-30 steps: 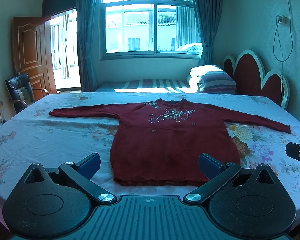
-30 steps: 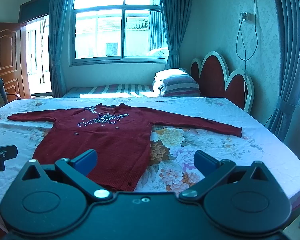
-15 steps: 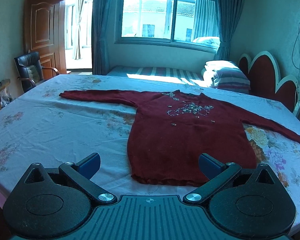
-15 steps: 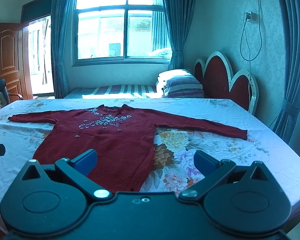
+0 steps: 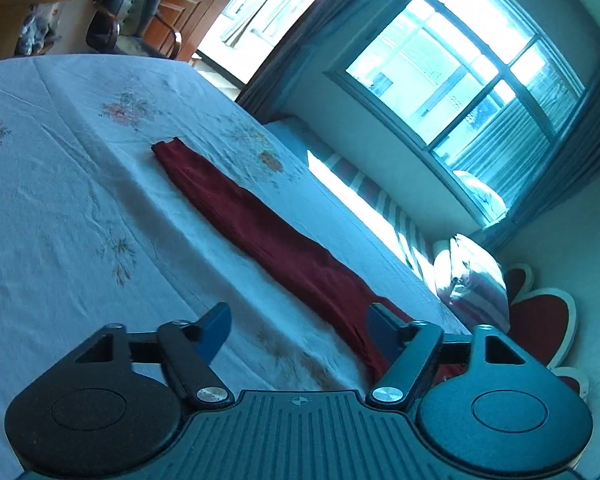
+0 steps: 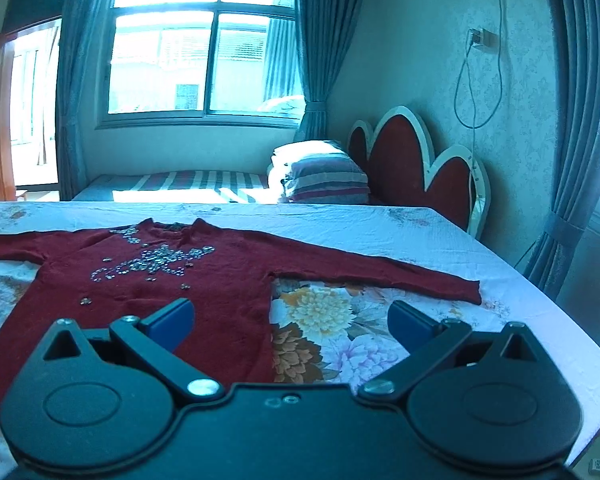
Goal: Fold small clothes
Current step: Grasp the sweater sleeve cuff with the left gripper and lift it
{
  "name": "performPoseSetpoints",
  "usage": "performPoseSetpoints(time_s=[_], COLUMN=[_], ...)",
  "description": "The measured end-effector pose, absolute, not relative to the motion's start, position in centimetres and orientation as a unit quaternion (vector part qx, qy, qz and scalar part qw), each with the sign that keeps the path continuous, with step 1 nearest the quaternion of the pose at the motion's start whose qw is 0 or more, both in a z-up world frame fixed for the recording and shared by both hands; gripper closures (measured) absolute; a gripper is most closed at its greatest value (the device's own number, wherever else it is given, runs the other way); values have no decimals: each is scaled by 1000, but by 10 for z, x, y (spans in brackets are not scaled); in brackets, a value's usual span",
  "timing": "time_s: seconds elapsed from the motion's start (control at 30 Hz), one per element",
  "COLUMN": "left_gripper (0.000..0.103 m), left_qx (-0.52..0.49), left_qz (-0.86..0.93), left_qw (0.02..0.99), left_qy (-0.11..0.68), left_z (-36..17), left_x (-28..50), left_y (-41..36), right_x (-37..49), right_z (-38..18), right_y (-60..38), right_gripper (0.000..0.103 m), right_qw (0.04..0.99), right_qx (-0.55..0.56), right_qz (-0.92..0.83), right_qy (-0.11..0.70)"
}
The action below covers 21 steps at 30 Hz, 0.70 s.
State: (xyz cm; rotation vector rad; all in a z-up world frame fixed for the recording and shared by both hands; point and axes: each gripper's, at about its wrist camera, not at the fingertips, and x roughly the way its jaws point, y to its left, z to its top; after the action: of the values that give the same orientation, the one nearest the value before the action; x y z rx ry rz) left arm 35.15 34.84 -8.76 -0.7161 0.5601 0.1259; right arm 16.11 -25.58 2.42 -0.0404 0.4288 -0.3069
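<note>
A dark red long-sleeved sweater [image 6: 172, 280] with silver sequins on the chest lies flat, sleeves spread, on a bed covered by a white floral sheet [image 6: 380, 232]. My right gripper [image 6: 290, 322] is open and empty, low over the sweater's right side near the armpit, with the right sleeve [image 6: 400, 280] ahead. My left gripper [image 5: 298, 332] is open and empty and rolled sideways. It hovers over the sheet by the sweater's left sleeve [image 5: 260, 228], whose cuff [image 5: 168, 150] lies far ahead.
A red and white headboard [image 6: 420, 168] and a striped pillow [image 6: 324, 178] stand beyond the bed's far right corner. A black chair [image 5: 136, 8] and a wooden table [image 5: 24, 4] stand off the far left. The bed's right edge [image 6: 560, 320] curves close by.
My left gripper has swung far left, rolled sideways and come close to the left sleeve. My right gripper has moved forward and lower over the sweater.
</note>
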Motion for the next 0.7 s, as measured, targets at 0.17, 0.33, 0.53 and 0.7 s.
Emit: performPoseSetpoints(time_s=[0.17, 0.33, 0.53, 0.7], left_gripper=[35, 36, 44, 86], left_qx=[-414, -441, -432, -431], left_qz=[100, 115, 73, 64], left_qw=[863, 835, 851, 850], left_qy=[271, 309, 291, 296], left_z=[-138, -182, -200, -214], left_x=[441, 521, 563, 587], left_y=[435, 493, 508, 507], right_x=[218, 253, 284, 306], right_z=[12, 7, 2, -11], right_y=[-266, -259, -274, -318], right_gripper=[0, 0, 0, 0], right_qw=[940, 924, 911, 879], right_qx=[-14, -13, 27, 84], right_qz=[-233, -273, -311, -375], right_qy=[249, 266, 271, 282])
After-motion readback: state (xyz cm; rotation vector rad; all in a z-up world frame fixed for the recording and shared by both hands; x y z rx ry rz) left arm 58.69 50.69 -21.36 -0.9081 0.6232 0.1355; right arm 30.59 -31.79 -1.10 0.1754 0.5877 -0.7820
